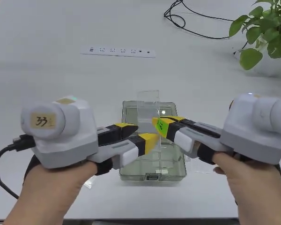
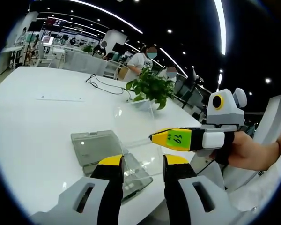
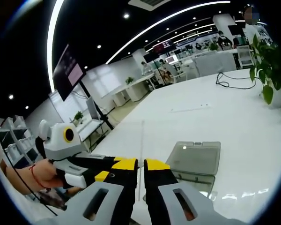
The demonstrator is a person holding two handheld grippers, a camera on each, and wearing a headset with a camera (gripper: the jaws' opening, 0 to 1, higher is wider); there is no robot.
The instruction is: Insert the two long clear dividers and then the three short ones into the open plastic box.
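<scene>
While the right claw (image 1: 158, 125) grips it, divider (image 1: 147, 101) stands above box (image 1: 131, 172).

Two handheld tools, one in each hand, held tip to tip

The white-and-grey, yellow-tipped left tool (image 1: 137, 132), gripped by the left hand (image 1: 51, 185), points right with its jaws spread. The matching right tool (image 1: 160, 125), in the right hand (image 1: 253, 180), points left, its jaws pinched on a thin clear plastic divider (image 1: 147, 104). The tips sit just beside each other.
</scene>
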